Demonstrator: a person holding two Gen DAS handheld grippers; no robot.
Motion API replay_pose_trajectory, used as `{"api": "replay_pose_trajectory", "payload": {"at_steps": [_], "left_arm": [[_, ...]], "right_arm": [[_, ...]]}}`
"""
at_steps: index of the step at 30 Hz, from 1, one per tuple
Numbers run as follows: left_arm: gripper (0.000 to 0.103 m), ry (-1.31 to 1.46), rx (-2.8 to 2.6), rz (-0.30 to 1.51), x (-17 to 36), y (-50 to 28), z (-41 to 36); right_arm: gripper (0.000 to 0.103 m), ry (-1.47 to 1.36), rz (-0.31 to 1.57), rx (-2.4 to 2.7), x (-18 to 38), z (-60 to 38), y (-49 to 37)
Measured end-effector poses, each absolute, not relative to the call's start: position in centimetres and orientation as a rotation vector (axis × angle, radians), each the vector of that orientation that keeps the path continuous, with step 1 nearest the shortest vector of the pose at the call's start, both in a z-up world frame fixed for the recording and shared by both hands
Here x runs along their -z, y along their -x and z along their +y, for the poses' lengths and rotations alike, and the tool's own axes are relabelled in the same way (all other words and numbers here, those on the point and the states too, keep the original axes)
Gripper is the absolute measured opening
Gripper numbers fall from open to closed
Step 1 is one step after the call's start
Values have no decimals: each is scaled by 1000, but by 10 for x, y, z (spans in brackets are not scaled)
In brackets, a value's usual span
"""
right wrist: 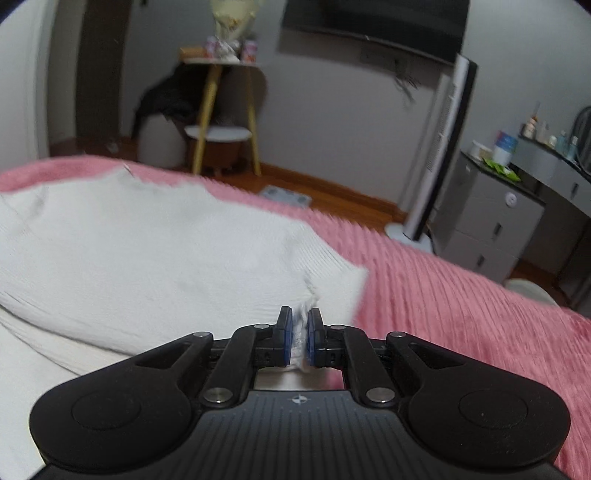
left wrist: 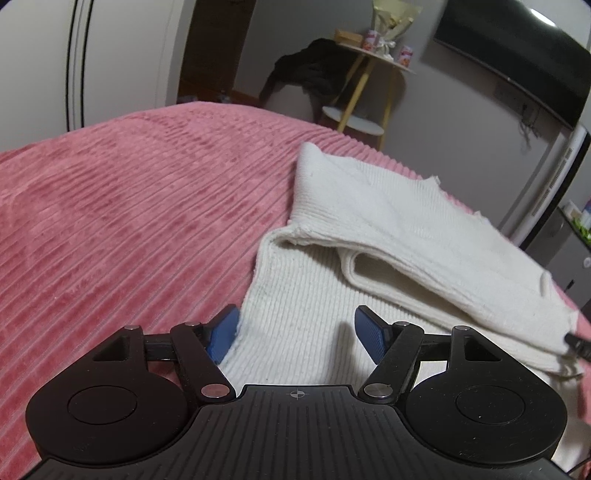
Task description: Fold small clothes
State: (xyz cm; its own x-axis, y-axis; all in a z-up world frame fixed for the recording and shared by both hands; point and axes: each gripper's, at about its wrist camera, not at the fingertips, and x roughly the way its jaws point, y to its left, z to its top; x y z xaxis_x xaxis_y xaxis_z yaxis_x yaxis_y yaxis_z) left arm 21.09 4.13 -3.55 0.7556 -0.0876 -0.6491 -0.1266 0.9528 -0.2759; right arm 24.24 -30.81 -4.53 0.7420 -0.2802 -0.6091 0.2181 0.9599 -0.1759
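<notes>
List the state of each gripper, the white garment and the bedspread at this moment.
left gripper: open, its pads over the garment's near edge, gripping nothing.
right gripper: shut on a pinch of the garment's corner.
white knit garment: partly folded, one layer lying over another.
pink bedspread: spread flat under the garment.

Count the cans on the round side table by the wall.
2 clear: one can left of the bouquet, another can at its right. The bouquet may hide more.

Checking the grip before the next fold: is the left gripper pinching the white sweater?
No: the left gripper stands open over the white sweater, its blue pads apart.
</notes>
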Motion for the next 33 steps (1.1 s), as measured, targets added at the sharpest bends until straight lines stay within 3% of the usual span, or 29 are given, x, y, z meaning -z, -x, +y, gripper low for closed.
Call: {"api": "replay_pose_trajectory", "payload": {"at_steps": [8,12,19,27,30,32,33], "left_arm": [[74,410,64,682,18,-211,44],[72,510,153,664,12,-218,45],[72,610,214,738,27,-242,39],[71,720,161,790,39,-284,44],[60,748,146,791,41,-287,48],[25,715,128,795,38,-287,50],[19,705,122,800,37,-287,52]], "right_arm": [[20,-37,638,325,29,-319,-221],[20,-308,621,235,22,-333,-200],[21,-793,680,96,62,-364,-197],[23,-1038,663,95,92,-381,-220],[17,-1089,664,107,95,-385,-227],[6,-1060,658,114,93,-381,-229],[6,-1026,651,123,90,-378,-228]]}}
